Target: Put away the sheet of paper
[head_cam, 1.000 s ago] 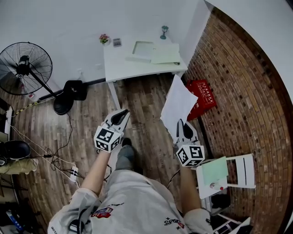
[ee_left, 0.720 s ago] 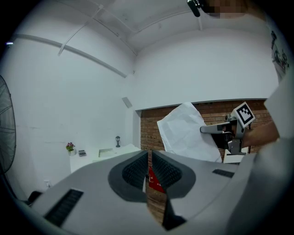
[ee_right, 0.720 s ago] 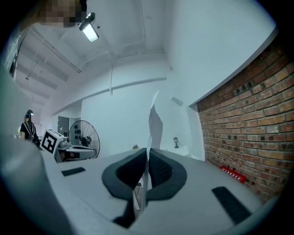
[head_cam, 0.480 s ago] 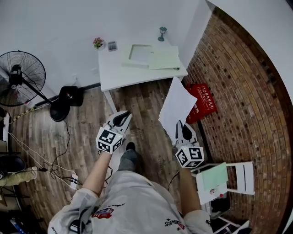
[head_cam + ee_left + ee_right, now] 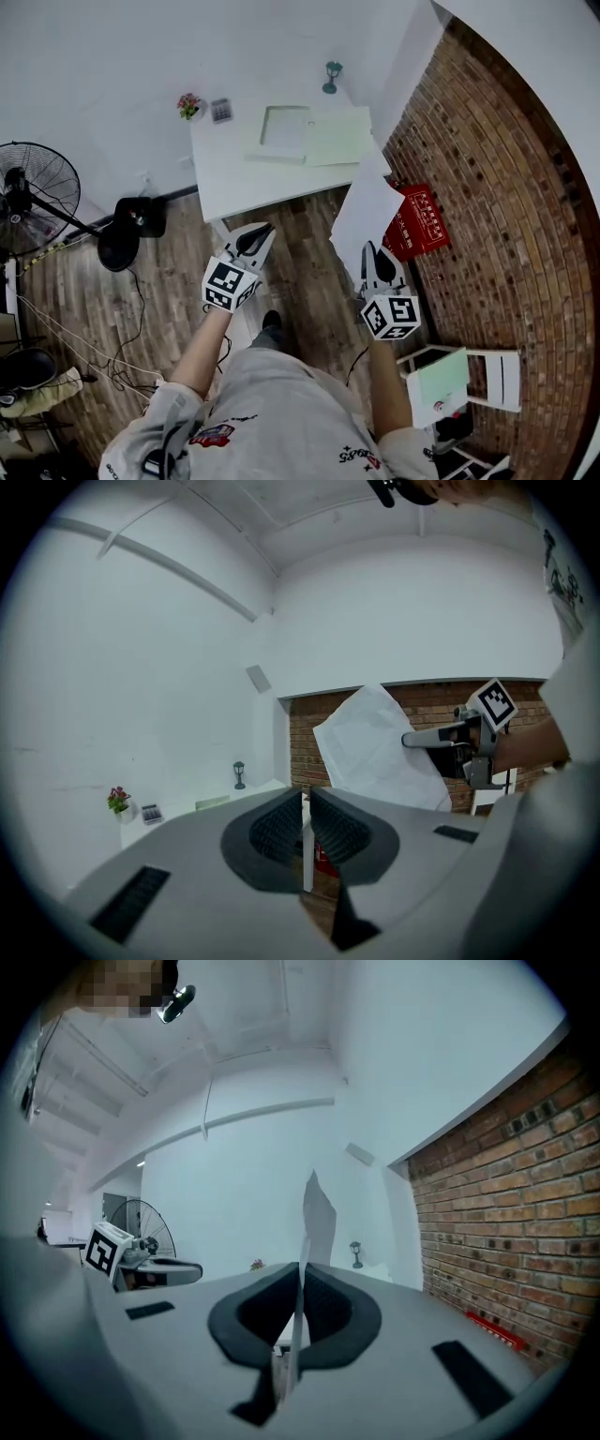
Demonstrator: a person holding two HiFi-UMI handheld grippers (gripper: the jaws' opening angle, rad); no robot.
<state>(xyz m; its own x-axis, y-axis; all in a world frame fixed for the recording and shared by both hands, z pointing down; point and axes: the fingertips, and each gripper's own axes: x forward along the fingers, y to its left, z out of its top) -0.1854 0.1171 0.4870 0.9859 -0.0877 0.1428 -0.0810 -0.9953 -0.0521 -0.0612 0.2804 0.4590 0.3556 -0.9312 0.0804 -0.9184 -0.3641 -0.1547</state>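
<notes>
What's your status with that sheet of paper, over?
Right gripper shut on the sheet of paper. Left gripper shut, empty. White table ahead; nothing seen blocking.

The right claw has its jaws pinched together on the sheet of paper — seen edge-on, the sheet stands upright from between the pads, its top leaning a little to the right. Off to the left the left claw points level, with a fan behind it. A brick wall fills the right side — and a small lamp stands on the white desk ahead.
</notes>
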